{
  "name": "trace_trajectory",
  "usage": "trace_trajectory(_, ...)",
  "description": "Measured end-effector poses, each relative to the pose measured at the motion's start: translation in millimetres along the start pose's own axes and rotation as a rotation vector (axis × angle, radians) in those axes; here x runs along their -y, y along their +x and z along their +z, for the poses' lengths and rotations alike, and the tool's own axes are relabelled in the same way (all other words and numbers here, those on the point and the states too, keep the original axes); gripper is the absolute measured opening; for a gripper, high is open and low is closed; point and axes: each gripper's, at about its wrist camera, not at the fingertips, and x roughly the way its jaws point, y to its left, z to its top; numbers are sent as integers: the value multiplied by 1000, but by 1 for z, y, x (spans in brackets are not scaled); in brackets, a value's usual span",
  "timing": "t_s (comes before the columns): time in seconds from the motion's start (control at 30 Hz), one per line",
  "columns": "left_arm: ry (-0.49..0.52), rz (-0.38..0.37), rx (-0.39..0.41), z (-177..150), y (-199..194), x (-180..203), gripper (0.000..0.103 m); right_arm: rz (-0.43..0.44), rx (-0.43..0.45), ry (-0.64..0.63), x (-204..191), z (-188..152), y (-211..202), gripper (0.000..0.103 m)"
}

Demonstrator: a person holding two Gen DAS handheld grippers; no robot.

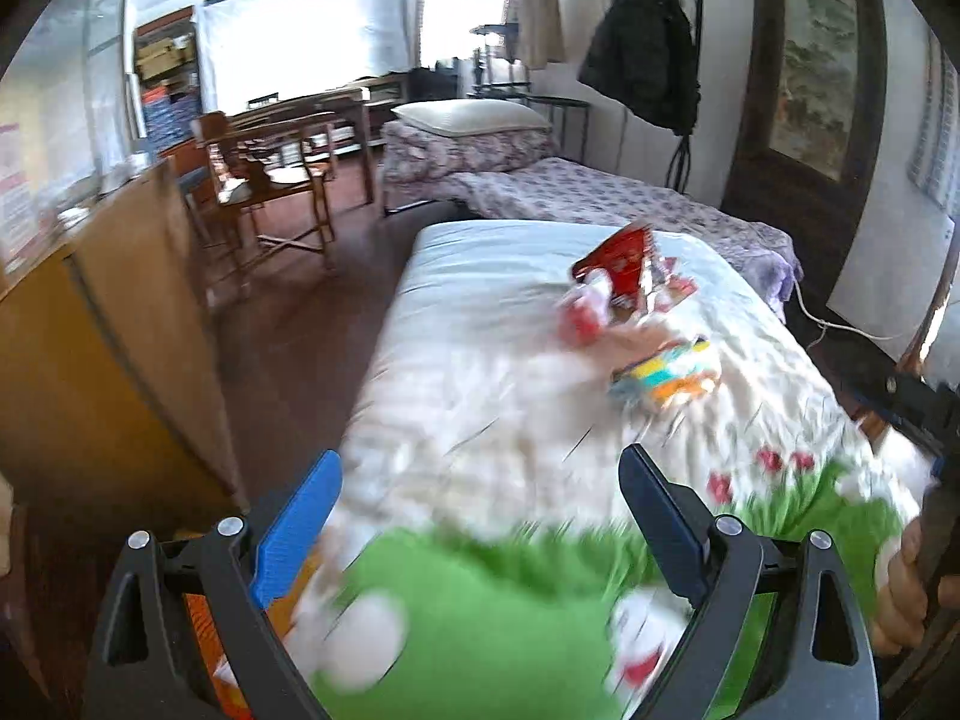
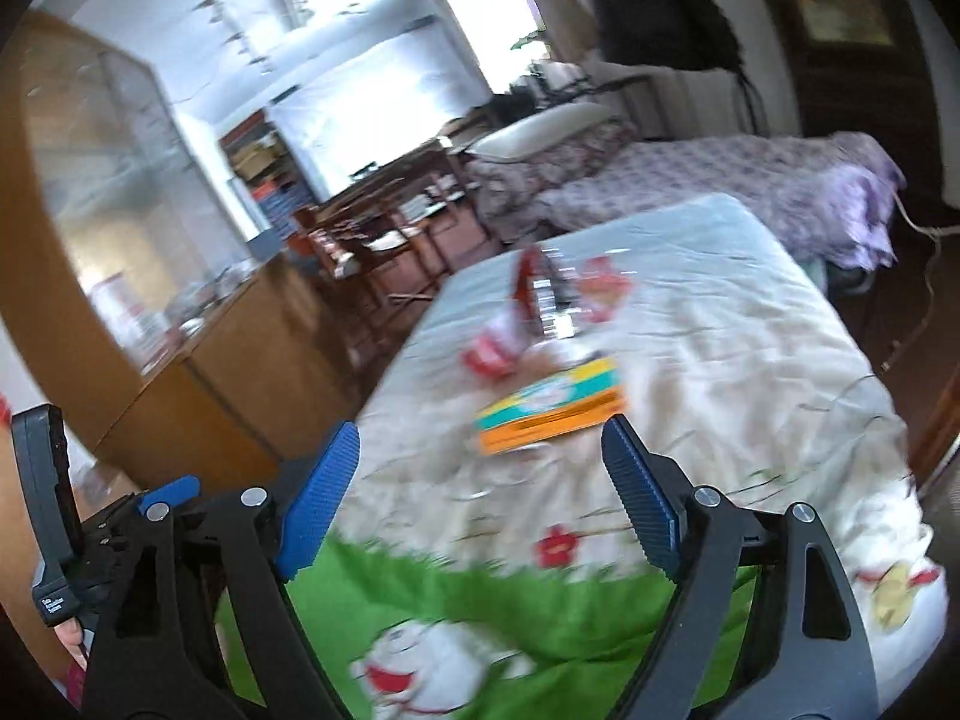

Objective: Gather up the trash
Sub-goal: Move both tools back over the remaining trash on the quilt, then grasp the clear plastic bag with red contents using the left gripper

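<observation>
Both grippers, right gripper (image 2: 480, 450) and left gripper (image 1: 480, 480), stand wide open and hold nothing. Just ahead of the right one lies a flat orange-and-yellow box (image 2: 552, 405), with red wrappers (image 2: 540, 294) beyond it on the bed (image 2: 750, 330). On such soft, creased cloth, I think closing jaws may catch the sheet or push the box away.

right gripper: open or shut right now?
Open. In the right wrist view the right gripper has its blue pads spread wide with nothing between them; the orange and yellow box lies on the bed beyond the fingertips.
</observation>
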Motion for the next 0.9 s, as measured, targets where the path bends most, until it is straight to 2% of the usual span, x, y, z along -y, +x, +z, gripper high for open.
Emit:
trace_trajectory(0.2, -2, -69, -7, 44, 63, 28, 91, -45, 7, 87, 45, 27, 24, 83)
trace_trajectory(0.37, 71, -104, -19, 72, 112, 59, 91, -67, -17, 137, 69, 28, 40, 84)
trace_trajectory(0.43, 105, -102, -31, 78, 133, 71, 91, -49, -47, 181, 79, 25, 47, 84)
trace_trajectory(0.6, 111, -110, -73, 83, 185, 81, 91, -33, -38, 228, 88, 23, 46, 85)
trace_trajectory(0.73, 99, -88, -163, 80, 220, 78, 91, -36, -50, 237, 86, 21, 50, 86)
trace_trajectory(0.9, 123, -65, -165, 80, 232, 75, 92, -37, -87, 186, 74, 18, 60, 86)
